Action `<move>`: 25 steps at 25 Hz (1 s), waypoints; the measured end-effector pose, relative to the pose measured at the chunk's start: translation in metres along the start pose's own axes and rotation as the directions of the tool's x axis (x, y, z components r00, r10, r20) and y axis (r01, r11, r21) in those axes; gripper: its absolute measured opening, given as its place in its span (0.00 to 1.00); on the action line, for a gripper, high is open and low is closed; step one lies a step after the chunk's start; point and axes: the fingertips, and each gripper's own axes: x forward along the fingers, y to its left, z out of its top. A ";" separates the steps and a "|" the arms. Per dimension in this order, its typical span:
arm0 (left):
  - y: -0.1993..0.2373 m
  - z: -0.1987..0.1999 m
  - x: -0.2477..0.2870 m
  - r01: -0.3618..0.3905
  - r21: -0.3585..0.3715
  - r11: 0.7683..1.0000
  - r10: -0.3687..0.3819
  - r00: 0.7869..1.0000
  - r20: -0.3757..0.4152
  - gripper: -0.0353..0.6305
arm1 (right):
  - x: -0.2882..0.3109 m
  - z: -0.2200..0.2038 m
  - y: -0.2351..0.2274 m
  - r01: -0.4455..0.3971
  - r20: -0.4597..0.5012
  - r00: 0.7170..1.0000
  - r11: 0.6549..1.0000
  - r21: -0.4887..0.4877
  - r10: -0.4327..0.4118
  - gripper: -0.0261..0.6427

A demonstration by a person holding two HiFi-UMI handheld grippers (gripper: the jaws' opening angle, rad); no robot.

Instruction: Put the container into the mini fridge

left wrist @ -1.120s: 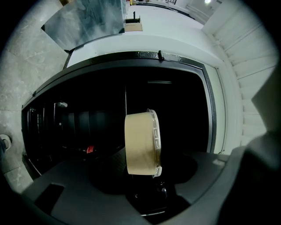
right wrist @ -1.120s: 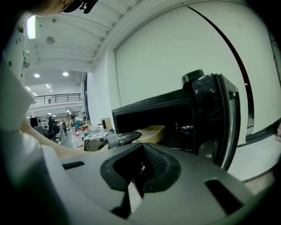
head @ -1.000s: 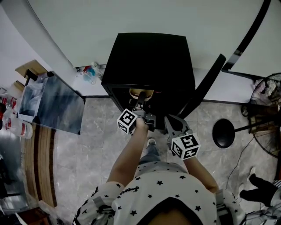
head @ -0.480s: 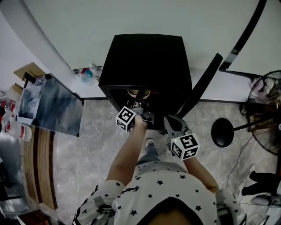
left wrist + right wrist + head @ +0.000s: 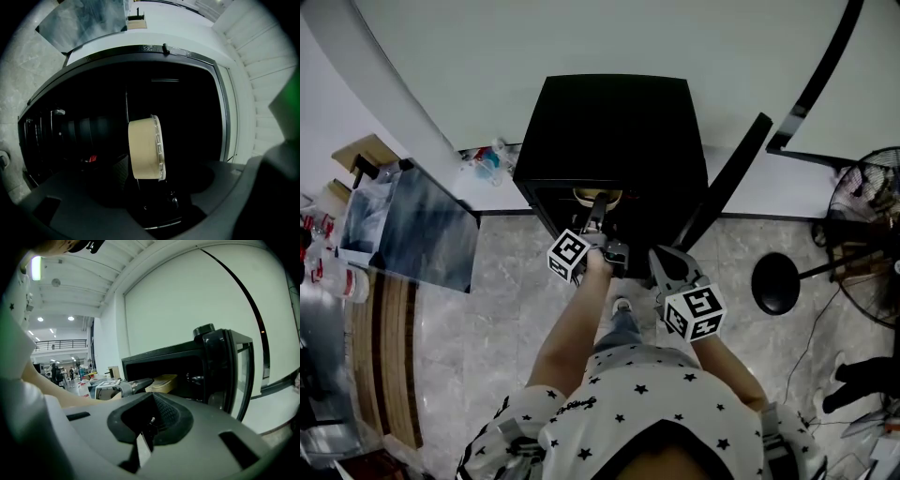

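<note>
**Container inside the fridge**

Your right tongs (image 5: pixel 144 430) stay outside the fridge (image 5: pixel 614 122), clenched on nothing. Your left tongs (image 5: pixel 154 206) are opening at the fridge mouth. The container (image 5: pixel 145 147) sits between them inside the fridge, ungripped.

The container (image 5: pixel 145 147) sits inside the mini fridge (image 5: pixel 619 131), whose door (image 5: pixel 729 183) stands open at its right.

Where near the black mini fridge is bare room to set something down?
Bare: the black mini fridge's flat top, and the grey tiled floor between it and the glass panel. Crowded: the fridge opening, where the left gripper's jaws are opening around the beige round container.
</note>
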 end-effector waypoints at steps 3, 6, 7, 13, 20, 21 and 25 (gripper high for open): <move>-0.002 -0.002 -0.008 0.000 0.013 1.000 0.000 1.000 -0.010 0.51 | -0.003 -0.003 0.005 -0.005 -0.003 1.000 1.000 0.000 0.005 0.03; -0.006 -0.005 -0.018 -0.002 0.035 0.999 0.003 1.000 -0.025 0.51 | -0.009 -0.005 0.012 -0.009 -0.003 1.000 1.000 -0.002 0.009 0.03; -0.008 -0.006 -0.022 -0.002 0.044 0.999 0.004 1.000 -0.030 0.51 | -0.012 -0.005 0.014 -0.011 -0.003 1.000 1.000 -0.002 0.011 0.03; -0.022 -0.018 -0.053 -0.009 0.172 0.985 0.023 0.996 -0.082 0.50 | -0.031 -0.011 0.027 -0.012 0.003 1.000 1.000 -0.005 0.012 0.03; -0.033 -0.030 -0.096 -0.043 0.362 0.931 0.083 0.992 -0.096 0.25 | -0.055 -0.021 0.039 -0.013 0.017 1.000 1.000 0.000 0.013 0.03; -0.035 -0.032 -0.102 -0.043 0.382 0.923 0.087 0.991 -0.098 0.22 | -0.058 -0.022 0.041 -0.012 0.019 1.000 1.000 0.001 0.012 0.03; -0.042 -0.039 -0.128 -0.055 0.443 0.895 0.111 0.989 -0.100 0.12 | -0.074 -0.025 0.051 -0.014 0.029 0.999 1.000 0.005 0.014 0.03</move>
